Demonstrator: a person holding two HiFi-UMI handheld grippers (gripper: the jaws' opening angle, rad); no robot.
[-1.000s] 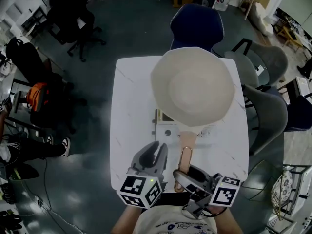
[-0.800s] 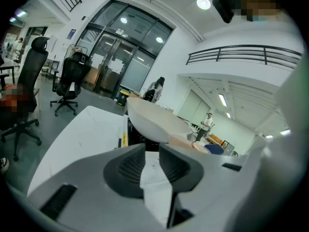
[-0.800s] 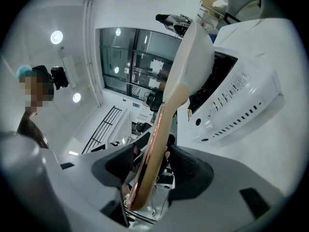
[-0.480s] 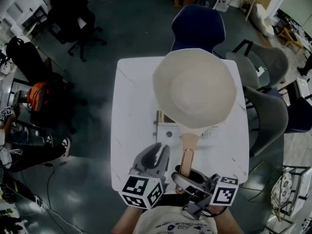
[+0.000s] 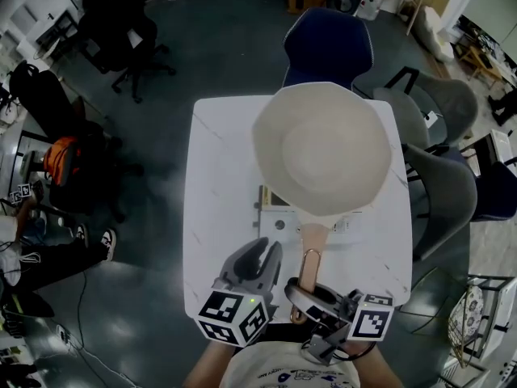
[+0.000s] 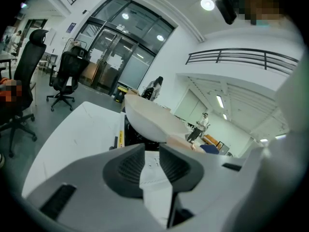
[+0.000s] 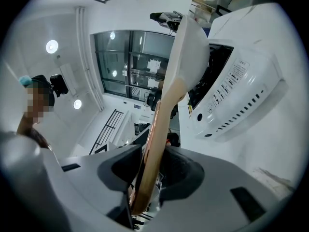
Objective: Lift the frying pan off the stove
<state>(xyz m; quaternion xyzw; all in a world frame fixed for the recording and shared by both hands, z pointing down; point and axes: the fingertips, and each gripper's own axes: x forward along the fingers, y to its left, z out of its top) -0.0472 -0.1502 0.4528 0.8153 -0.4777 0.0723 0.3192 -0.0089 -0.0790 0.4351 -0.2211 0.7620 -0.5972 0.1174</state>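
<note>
The pan (image 5: 321, 148) sits on the stove (image 5: 275, 217) at mid-surface (image 5: 214, 192), not yet lifted. The right gripper (image 5: 305, 296) has just been closing and now pinches the handle (image 5: 309, 249) at its near end. The left gripper (image 5: 262, 250), pressed together and empty, hovers just left of it.

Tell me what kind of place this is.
Probably an open office or lab, not a kitchen: swivel chairs, glass doors, and the stove with its pan on a small table.

Left claw (image 5: 265, 249): jaws together, tilted down.
</note>
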